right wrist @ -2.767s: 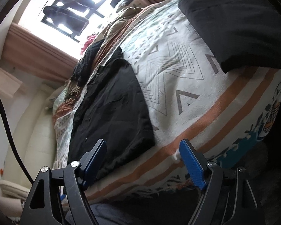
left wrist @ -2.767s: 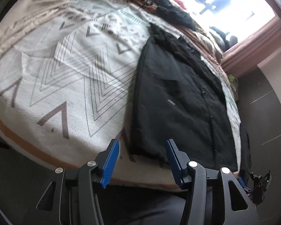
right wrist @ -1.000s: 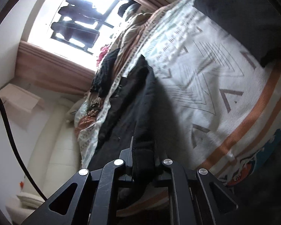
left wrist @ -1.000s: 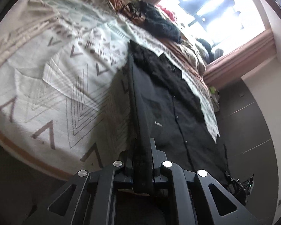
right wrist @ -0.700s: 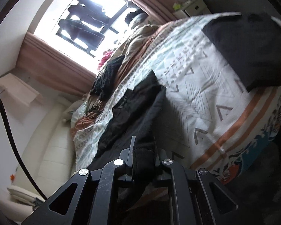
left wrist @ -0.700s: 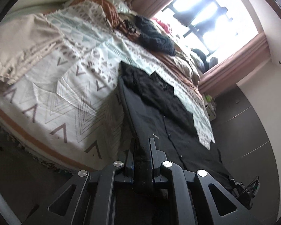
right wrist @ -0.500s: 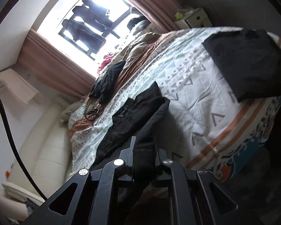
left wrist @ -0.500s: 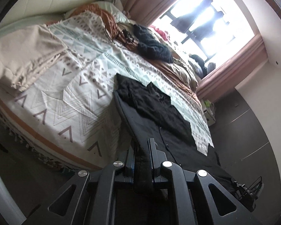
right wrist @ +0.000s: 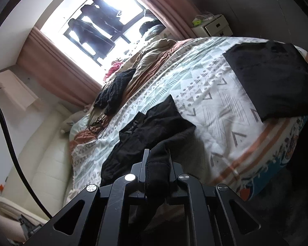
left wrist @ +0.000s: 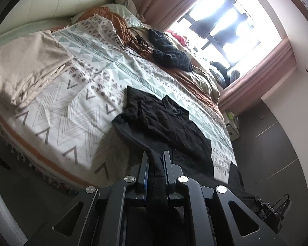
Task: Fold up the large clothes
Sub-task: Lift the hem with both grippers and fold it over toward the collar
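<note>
A large black jacket [left wrist: 166, 121] [right wrist: 154, 127] lies on a bed with a patterned white and green cover [left wrist: 76, 102] [right wrist: 211, 94]. Its near hem is lifted off the bed and stretched between both grippers. My left gripper [left wrist: 155, 160] is shut on one corner of the hem, black cloth bunched between its blue pads. My right gripper [right wrist: 156, 157] is shut on the other corner, with a thick fold of the cloth in its jaws. The far part of the jacket, with collar and sleeves, rests crumpled on the cover.
A folded beige sheet [left wrist: 24, 65] lies at the bed's left. A folded black garment [right wrist: 273, 78] sits at the bed's right corner. A black knit [left wrist: 170, 51] and tangled cables [left wrist: 133, 41] lie farther back, below a bright window [right wrist: 104, 20]. Dark floor borders the bed.
Both grippers, open near the hem earlier, shut on its corners and rose with it. Over the last second the view pulled up and back, and the jacket's near half left the bed.
</note>
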The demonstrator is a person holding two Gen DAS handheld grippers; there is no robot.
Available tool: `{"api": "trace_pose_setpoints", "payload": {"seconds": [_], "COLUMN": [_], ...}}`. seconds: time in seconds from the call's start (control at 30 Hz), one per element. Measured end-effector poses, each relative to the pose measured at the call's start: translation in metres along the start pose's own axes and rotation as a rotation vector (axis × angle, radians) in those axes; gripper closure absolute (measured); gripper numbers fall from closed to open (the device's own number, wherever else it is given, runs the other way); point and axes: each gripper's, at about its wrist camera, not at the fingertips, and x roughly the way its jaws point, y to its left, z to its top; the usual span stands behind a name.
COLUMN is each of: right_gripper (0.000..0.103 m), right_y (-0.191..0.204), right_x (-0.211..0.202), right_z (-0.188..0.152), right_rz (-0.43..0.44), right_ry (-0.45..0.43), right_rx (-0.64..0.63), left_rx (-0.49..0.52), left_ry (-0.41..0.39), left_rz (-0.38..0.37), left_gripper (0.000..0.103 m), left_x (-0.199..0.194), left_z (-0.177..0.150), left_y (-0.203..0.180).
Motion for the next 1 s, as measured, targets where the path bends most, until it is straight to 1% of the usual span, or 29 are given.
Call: {"api": "trace_pose_setpoints", "payload": {"seconds": [0.27,0.53,0.63,0.8,1.0], "right_gripper": [0.092,0.092,0.092,0.092,0.091], "right_y": [0.032,0.076,0.094,0.112,0.125], "right_x": [0.035,0.071,0.090,0.118,0.158], "right_z": [0.046,0.102,0.124,0.153,0.177], "right_rz": [0.018,0.063,0.080,0.087,0.078], "right_ry": [-0.023,-0.089,-0.102,-0.131,-0.148], "right_rx": [-0.004,-0.009,-0.019,-0.014,-0.011], "left_rx": [-0.012,0.000,0.021,0.050,0.077], "left_ry": [-0.041,-0.118,-0.139,-0.175,-0.175], "left_rz": [-0.009,-0.005,0.006,0.025,0.068], "left_gripper": [0.092,0.092,0.092,0.092,0.092], "left_x": [0.020,0.038,0.047,0.073,0.116], "left_z": [0.055,0.121,0.145,0.182,0.213], "left_y": [-0.024,-0.052,-0.065,-0.085,-0.093]}}
